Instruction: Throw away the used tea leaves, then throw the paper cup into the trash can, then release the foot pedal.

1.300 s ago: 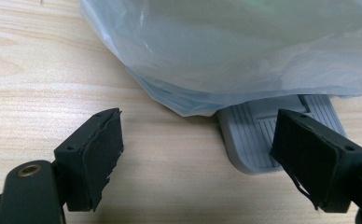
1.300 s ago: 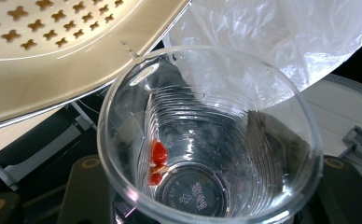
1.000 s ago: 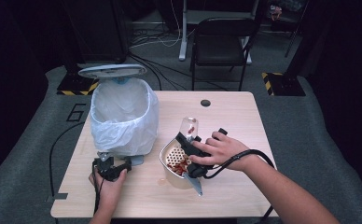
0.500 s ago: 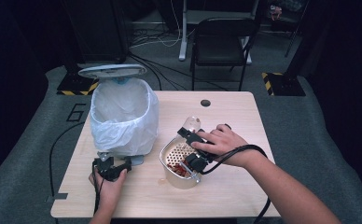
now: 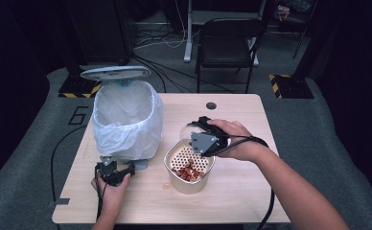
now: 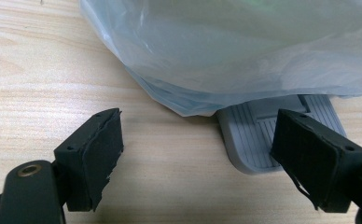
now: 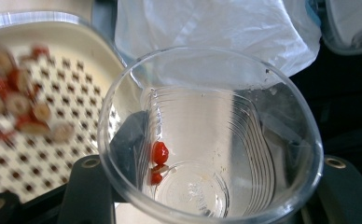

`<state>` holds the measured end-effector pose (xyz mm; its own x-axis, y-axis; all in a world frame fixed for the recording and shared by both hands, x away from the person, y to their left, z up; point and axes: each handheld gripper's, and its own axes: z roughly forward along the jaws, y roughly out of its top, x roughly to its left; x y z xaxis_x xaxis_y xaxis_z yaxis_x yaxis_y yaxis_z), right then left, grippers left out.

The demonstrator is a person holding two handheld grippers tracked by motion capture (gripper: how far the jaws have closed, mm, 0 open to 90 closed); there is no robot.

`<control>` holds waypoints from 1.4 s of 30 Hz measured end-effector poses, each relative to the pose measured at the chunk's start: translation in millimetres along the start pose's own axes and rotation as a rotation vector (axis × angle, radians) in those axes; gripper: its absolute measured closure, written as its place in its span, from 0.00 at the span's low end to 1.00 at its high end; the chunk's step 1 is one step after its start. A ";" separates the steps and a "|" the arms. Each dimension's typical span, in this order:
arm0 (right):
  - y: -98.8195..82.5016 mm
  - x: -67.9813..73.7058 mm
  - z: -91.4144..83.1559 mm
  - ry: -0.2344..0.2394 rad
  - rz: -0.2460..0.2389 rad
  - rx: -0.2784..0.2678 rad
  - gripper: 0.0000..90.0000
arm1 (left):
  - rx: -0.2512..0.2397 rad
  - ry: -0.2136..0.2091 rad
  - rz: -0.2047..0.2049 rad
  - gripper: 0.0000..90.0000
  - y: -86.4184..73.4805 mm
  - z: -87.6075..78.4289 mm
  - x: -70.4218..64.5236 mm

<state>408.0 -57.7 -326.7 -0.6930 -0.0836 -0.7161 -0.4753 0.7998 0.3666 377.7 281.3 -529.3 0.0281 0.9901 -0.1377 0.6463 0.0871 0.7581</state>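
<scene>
R gripper jaws part-closed, clamping clear cup above strainer bowl, few red bits stuck near cup base; tip further to shake out; L gripper half-open, empty, pedal of bin just ahead.

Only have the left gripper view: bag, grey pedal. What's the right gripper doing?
Observer: The right gripper is shut on a clear plastic cup, at the far rim of a white strainer bowl.
Operator: Cup empty?
Observer: Nearly. A few red bits cling inside it.
Operator: And the bowl?
Observer: Red and pale food pieces lie on its perforated insert.
</scene>
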 end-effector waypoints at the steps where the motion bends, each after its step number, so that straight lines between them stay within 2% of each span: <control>1: -1.3 -2.4 -0.5 0.017 0.041 -0.014 0.45 | 0.000 0.000 0.000 0.18 0.0 0.0 0.0; 2: -3.2 -6.6 -1.3 0.039 0.094 -0.044 0.45 | 0.000 0.000 0.000 0.18 0.0 0.0 0.0; 4: -6.8 -11.8 -1.9 0.068 0.169 -0.071 0.45 | 0.002 0.000 0.003 0.18 0.0 -0.1 0.2; 5: -9.2 -15.4 -2.0 0.093 0.232 -0.092 0.45 | 0.001 0.000 0.001 0.18 0.0 0.0 0.1; 8: -14.4 -22.2 -1.2 0.154 0.361 -0.113 0.44 | 0.001 0.000 0.002 0.18 0.0 -0.1 0.1; 9: -16.2 -24.8 -1.6 0.190 0.423 -0.119 0.44 | 0.001 0.000 0.002 0.18 0.0 -0.1 0.1; 11: -18.4 -28.9 -1.1 0.227 0.513 -0.143 0.44 | 0.001 0.000 0.002 0.18 0.0 -0.1 0.2; 13: -20.2 -33.4 0.2 0.255 0.588 -0.163 0.44 | -0.001 -0.004 -0.001 0.18 0.0 0.0 -0.2; 14: -21.1 -35.9 0.9 0.265 0.621 -0.173 0.44 | -0.014 0.008 0.010 0.18 0.3 0.4 0.6; 16: -21.6 -39.7 2.0 0.270 0.671 -0.178 0.44 | -0.016 0.007 0.007 0.18 0.3 0.6 0.4; 17: -21.6 -40.9 2.4 0.272 0.683 -0.184 0.44 | 0.001 -0.001 0.001 0.18 0.0 0.0 0.1; 20: -21.3 -45.1 3.8 0.281 0.723 -0.186 0.44 | 0.000 0.000 0.002 0.18 0.0 0.0 0.1; 21: -21.1 -46.5 3.9 0.281 0.733 -0.182 0.44 | -0.005 -0.014 -0.006 0.18 -0.1 0.0 -0.6; 23: -20.7 -49.3 4.7 0.284 0.749 -0.185 0.43 | 0.001 -0.001 0.002 0.18 0.0 -0.1 0.2; 25: -19.7 -52.7 4.7 0.281 0.765 -0.183 0.43 | -0.009 -0.017 -0.005 0.18 -0.3 0.4 -0.3; 27: -19.0 -56.0 3.8 0.285 0.783 -0.184 0.43 | 0.000 -0.003 -0.001 0.18 0.0 -0.1 0.0; 29: -18.2 -60.3 2.5 0.287 0.794 -0.188 0.43 | 0.014 0.001 0.021 0.18 0.2 -1.0 1.5; 31: -17.5 -64.2 0.7 0.286 0.805 -0.200 0.43 | -0.001 -0.002 -0.001 0.18 -0.1 0.1 0.0; 33: -17.0 -69.8 -1.1 0.297 0.826 -0.209 0.43 | -0.001 -0.004 -0.001 0.18 -0.1 0.0 0.0; 36: -16.0 -76.2 -2.6 0.298 0.836 -0.203 0.44 | -0.014 0.004 0.009 0.18 0.2 0.5 0.6; 37: -15.3 -80.1 -3.7 0.300 0.841 -0.208 0.44 | -0.011 -0.008 0.003 0.18 0.1 0.1 0.1; 40: -13.3 -86.5 -5.4 0.309 0.858 -0.222 0.44 | -0.007 0.001 0.006 0.18 0.1 0.2 0.4; 41: -11.7 -88.8 -5.4 0.304 0.850 -0.223 0.44 | -0.009 -0.002 0.005 0.18 0.1 0.2 0.3; 42: -10.8 -90.0 -5.1 0.305 0.848 -0.224 0.44 | 0.011 0.003 0.031 0.18 0.5 -1.0 2.1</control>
<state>472.7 -61.8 -263.2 -0.9541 0.2988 0.0196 0.1843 0.5343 0.8250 377.2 283.6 -528.6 0.0457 0.9926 -0.1127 0.6538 0.0556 0.7547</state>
